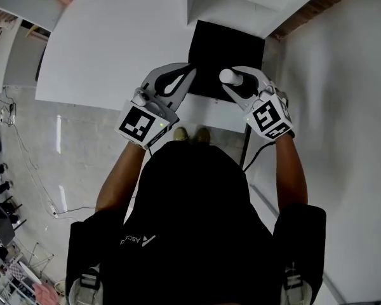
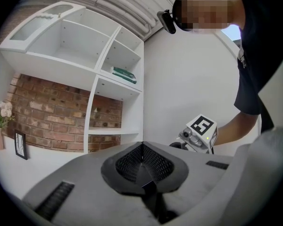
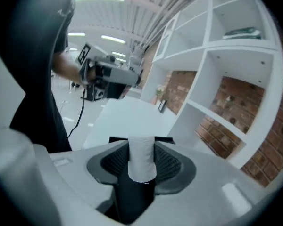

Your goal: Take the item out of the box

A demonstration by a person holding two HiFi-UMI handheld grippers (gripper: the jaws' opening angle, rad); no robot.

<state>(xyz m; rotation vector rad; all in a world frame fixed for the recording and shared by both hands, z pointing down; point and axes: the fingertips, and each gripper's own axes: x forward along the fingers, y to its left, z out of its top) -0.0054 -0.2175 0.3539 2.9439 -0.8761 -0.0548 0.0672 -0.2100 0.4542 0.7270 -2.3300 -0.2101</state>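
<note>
A small white cylindrical roll [image 3: 141, 157] is pinched between the pads of the right gripper [image 1: 236, 80], its jaws set fairly wide on it. In the head view the roll's round end is seen from above, over the near right part of the flat black square box [image 1: 223, 43]. The box is set on the white counter [image 1: 114, 49], near a white shelf unit [image 2: 108, 74]. The left gripper [image 1: 185, 75] is pressed together with nothing between its jaws and is held at the box's near left edge. Whether the roll is clear of the box cannot be told.
</note>
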